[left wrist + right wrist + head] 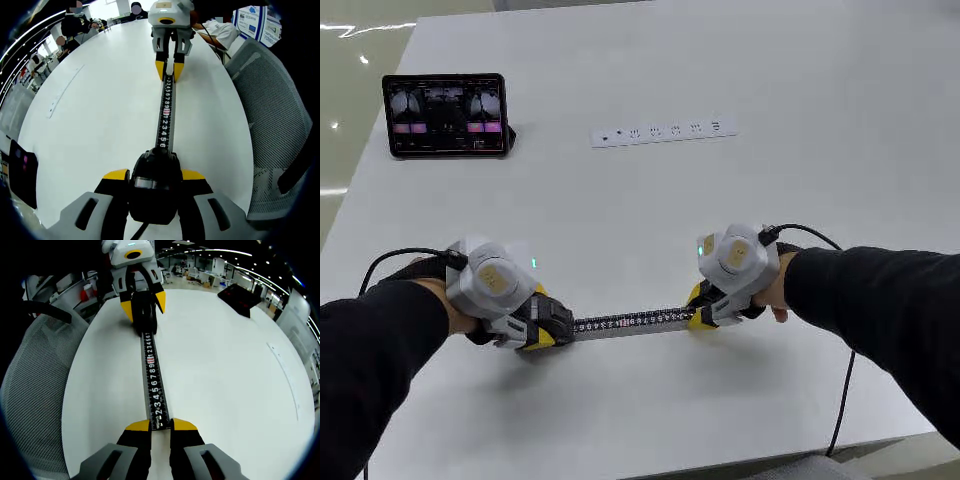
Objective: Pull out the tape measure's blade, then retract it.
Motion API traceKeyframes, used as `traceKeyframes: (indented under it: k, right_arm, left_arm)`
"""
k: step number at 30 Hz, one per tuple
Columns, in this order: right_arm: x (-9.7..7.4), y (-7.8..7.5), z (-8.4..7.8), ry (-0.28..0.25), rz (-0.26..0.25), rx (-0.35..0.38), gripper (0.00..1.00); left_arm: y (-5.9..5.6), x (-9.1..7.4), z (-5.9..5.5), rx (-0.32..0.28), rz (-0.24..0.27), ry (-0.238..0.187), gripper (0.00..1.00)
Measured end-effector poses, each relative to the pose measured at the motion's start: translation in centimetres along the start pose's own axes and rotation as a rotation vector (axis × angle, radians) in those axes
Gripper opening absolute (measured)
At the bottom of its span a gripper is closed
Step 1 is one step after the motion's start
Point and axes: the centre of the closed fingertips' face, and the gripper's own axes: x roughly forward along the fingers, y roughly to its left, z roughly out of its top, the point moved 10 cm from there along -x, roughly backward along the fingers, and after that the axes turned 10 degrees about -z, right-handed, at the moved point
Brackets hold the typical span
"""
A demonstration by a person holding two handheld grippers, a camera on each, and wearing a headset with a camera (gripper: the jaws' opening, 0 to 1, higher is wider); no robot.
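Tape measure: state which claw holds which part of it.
Left claw clamps the black case; right claw pinches the blade at its free end.

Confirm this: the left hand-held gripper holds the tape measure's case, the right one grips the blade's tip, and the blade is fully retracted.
Wrong on the blade: it is pulled out, stretched between the case in the left hand-held gripper and the right hand-held gripper at its tip, as the left gripper view shows. The rest stands.

White table (800, 70), grey mesh chair (270, 120)
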Motion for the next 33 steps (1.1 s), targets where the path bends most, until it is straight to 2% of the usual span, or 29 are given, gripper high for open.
traceKeyframes:
  k: [33]
  right_arm:
    - [-1.1,-0.4,-1.8,0.008,-0.008,0.026,0.09]
  left_arm:
    - [0.5,0.3,-0.2,-0.003,0.001,0.002,0.33]
